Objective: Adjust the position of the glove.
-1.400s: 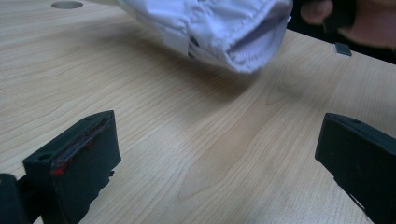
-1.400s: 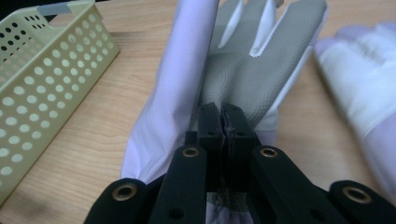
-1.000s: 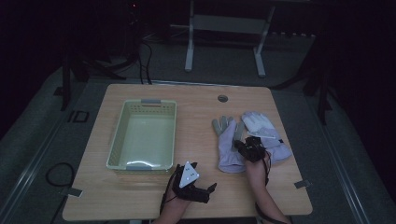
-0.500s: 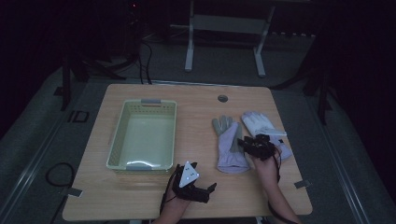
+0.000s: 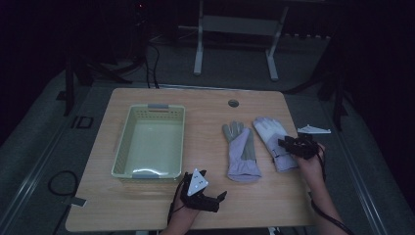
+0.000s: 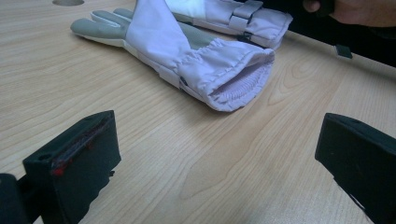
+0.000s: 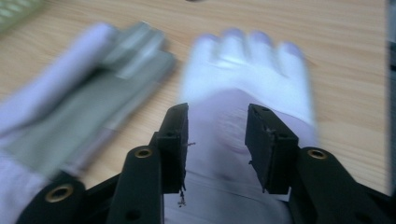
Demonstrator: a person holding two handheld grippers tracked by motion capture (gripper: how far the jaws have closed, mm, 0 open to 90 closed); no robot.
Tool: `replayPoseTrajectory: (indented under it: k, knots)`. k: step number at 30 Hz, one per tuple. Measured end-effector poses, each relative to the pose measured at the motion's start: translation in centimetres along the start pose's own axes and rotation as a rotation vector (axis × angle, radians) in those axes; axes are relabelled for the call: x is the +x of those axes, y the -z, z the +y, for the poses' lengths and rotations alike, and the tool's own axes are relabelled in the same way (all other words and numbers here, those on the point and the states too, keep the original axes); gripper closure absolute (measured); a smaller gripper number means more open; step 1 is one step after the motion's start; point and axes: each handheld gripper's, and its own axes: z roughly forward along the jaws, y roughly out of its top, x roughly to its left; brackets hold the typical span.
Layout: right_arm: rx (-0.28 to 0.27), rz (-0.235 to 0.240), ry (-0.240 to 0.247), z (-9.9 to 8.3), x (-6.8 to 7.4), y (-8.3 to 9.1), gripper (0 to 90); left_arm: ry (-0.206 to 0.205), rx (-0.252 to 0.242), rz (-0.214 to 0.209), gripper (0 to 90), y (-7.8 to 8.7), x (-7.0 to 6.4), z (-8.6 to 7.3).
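Note:
Two pale lilac work gloves lie side by side on the wooden table (image 5: 205,122), fingers pointing away. The left glove (image 5: 241,152) (image 6: 187,51) (image 7: 79,93) shows a grey palm, and its open cuff faces my left gripper (image 5: 215,199) (image 6: 210,154). That gripper rests low near the front edge, open wide, with bare wood between its jaws. My right gripper (image 5: 284,146) (image 7: 217,121) hovers over the wrist of the right glove (image 5: 270,132) (image 6: 233,14) (image 7: 243,79). Its jaws stand apart, open, with the glove's fabric below the gap. The right gripper view is motion-blurred.
A pale green plastic basket (image 5: 122,147) stands on the left half of the table with nothing in it. A round cable hole (image 5: 233,103) sits near the far edge. A desk frame (image 5: 235,24) and dark floor lie beyond the table.
My right gripper has moved to the right, from the gap between the gloves to above the right glove's wrist. The left gripper and both gloves have stayed put.

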Motion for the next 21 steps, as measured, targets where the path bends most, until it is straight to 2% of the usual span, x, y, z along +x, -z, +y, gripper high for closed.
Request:
replayPoseTrajectory:
  k: [2,3,5,8,10,11,13,16,19,21]
  knots:
    - [0.008,0.003,-0.002,-0.2,-0.4,-0.3,56.1,-0.002,0.001,0.000,0.1,0.0,0.0,0.0]
    - [0.026,-0.026,-0.019,-0.5,-1.1,-0.8,52.4,-0.006,0.001,-0.001,0.1,0.0,-0.1,0.0]
    - [0.040,-0.041,-0.030,-0.9,-1.8,-1.6,50.8,-0.002,0.002,-0.002,0.1,0.0,0.0,0.0]
    - [0.030,-0.012,-0.053,-1.4,-2.2,-2.2,52.0,0.007,0.003,-0.004,0.1,0.0,0.1,0.0]
    - [0.026,-0.001,-0.040,-1.5,-2.2,-2.5,51.9,0.007,0.003,-0.004,0.1,0.0,0.1,0.0]
    - [0.018,0.001,-0.009,-1.6,-2.1,-2.6,52.3,0.005,0.002,-0.004,0.1,0.0,0.1,0.0]
    - [0.024,0.023,0.003,-1.8,-2.2,-2.9,58.7,0.004,0.002,-0.003,0.1,0.0,0.0,0.0]
    - [0.046,0.049,-0.023,-1.7,-2.4,-3.0,65.6,0.002,0.003,-0.002,0.0,0.0,0.0,0.0]
    - [0.066,0.038,-0.025,-1.5,-2.0,-3.0,74.4,0.003,0.001,-0.002,0.1,0.0,0.0,0.0]
    - [0.073,0.027,-0.027,-1.3,-1.6,-3.0,77.2,0.004,0.002,-0.002,0.1,0.0,0.0,0.0]
